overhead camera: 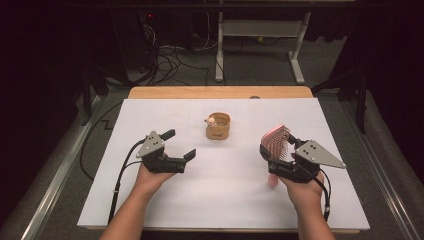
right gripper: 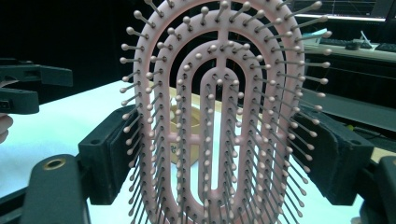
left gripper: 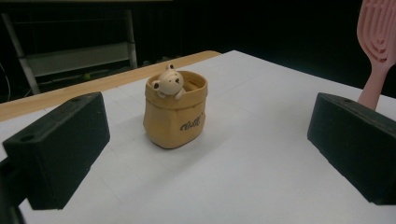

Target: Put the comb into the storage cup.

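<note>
So the worktop (overhead camera: 225,200) gave you plenty of bare white room on every side, and you did well to keep both hands low over it. Your right gripper (overhead camera: 280,150) had its jaws pinching the pink hairbrush (overhead camera: 276,141) across the head, one jaw on each edge, bristles facing back along the jaws toward you and the handle hanging down below them. That was a wide, springy grip on an open plastic frame, so I would judge it the weak point: squeezing harder would have bent the head, while easing off would have let the brush swing. Holding it steady, as you did, looked right.

Your left gripper (overhead camera: 181,145) stood with its jaws spread wide and nothing between them. Ahead of those jaws, near the middle of their gap but well short of being inside it, sat the tan bear cup (left gripper: 175,109), upright, with the little bear (left gripper: 168,82) peeking over its rim on the side nearer the left-hand jaw. Seen past the right jaws, the cup lay beyond the brush head, apart from it.

If the brush was meant for that cup, the good approach was to bring the left jaws level around the cup's lower wall, below the bear, and steady it before lowering the handle in.
</note>
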`<state>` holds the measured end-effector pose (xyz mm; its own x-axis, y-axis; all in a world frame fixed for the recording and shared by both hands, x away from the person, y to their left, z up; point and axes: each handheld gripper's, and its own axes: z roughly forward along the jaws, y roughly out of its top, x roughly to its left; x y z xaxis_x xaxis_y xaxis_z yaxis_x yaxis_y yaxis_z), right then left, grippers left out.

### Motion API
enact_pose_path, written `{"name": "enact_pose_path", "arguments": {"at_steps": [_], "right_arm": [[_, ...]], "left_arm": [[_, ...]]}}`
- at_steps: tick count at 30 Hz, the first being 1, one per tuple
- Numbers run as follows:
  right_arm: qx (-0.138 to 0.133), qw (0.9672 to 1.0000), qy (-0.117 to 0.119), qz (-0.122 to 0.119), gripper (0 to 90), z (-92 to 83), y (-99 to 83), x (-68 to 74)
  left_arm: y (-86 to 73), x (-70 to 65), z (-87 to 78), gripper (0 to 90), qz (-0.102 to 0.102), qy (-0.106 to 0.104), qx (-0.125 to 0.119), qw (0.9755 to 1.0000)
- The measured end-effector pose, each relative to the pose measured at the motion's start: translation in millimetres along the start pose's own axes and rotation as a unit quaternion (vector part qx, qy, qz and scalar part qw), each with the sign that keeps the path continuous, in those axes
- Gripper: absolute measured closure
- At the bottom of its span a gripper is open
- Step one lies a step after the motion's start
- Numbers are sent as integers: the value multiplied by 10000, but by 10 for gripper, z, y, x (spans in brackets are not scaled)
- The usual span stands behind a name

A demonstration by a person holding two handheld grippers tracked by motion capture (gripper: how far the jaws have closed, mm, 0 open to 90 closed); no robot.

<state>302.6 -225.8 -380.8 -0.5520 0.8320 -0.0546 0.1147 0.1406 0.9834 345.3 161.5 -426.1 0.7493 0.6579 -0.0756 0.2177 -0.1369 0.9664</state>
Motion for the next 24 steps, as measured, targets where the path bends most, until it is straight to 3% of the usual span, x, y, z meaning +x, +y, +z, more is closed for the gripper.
{"name": "enact_pose_path", "arguments": {"at_steps": [4, 8, 13, 24], "right_arm": [[-33, 9999, 49, 98, 205, 4, 1, -1], [-42, 9999, 65, 107, 205, 13, 3, 9], [-49, 9999, 93, 24, 205, 48, 24, 46], [-36, 9996, 258, 57, 205, 220, 71, 156]], "left_arm": [[-14, -42, -17, 0, 38, -74, 56, 9999], [-15, -48, -67, 0, 134, -9, 86, 9999], [-26, -28, -121, 0, 14, -31, 82, 10000], [-22, -57, -142, 0, 46, -71, 70, 9999]]}}
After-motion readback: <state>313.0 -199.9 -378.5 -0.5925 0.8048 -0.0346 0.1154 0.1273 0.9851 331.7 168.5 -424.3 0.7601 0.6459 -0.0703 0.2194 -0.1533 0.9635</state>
